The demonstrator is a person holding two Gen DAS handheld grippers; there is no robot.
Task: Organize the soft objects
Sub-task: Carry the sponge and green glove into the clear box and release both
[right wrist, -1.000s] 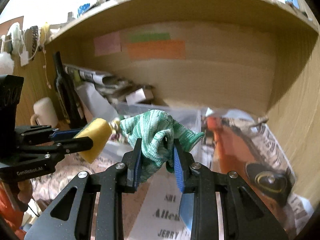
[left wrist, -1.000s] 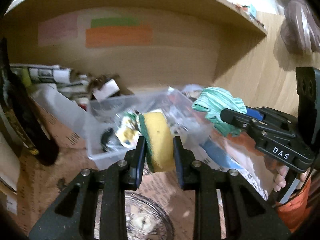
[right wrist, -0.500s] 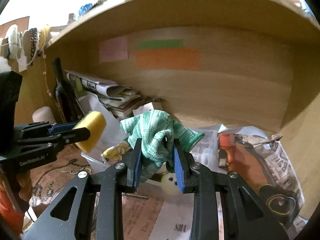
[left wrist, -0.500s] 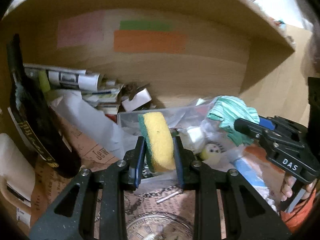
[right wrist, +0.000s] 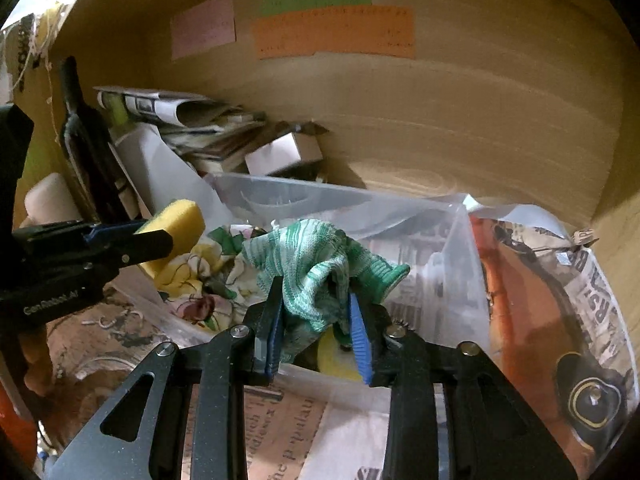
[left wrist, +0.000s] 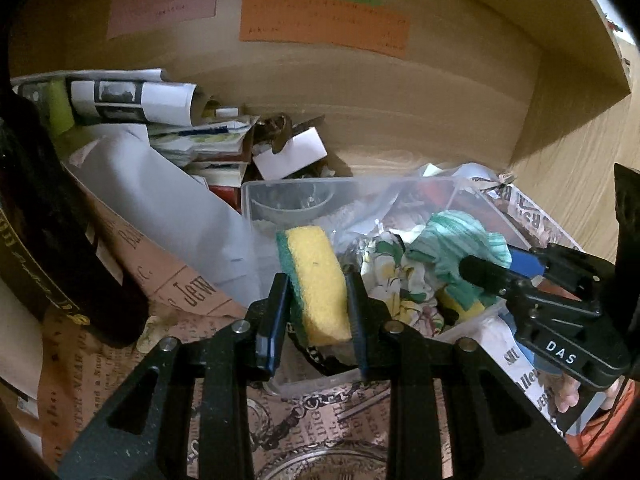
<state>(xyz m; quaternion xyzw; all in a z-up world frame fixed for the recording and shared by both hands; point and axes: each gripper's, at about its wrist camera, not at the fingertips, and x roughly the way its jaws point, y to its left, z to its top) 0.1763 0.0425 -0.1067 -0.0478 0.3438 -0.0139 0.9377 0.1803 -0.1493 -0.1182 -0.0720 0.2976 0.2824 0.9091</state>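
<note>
My left gripper (left wrist: 316, 280) is shut on a yellow sponge with a green scouring side (left wrist: 316, 276) and holds it over the near edge of a clear plastic bin (left wrist: 304, 190). My right gripper (right wrist: 314, 292) is shut on a green knitted glove (right wrist: 316, 268) and holds it over the same bin (right wrist: 296, 192). The glove (left wrist: 456, 244) and right gripper (left wrist: 492, 276) show at the right of the left wrist view. The sponge (right wrist: 176, 224) shows at the left of the right wrist view. A floral cloth (left wrist: 396, 280) and another yellow sponge (right wrist: 332, 356) lie in the bin.
The bin sits in a wooden shelf recess lined with newspaper (right wrist: 540, 280). A dark bottle (left wrist: 52, 248) stands at the left. Rolled papers and a small white box (left wrist: 292, 152) are piled behind the bin. Coloured notes (left wrist: 324, 20) are stuck on the back wall.
Both grippers have moved forward and down to the bin, each still holding its object. The bin and its contents now sit close under the sponge and the glove.
</note>
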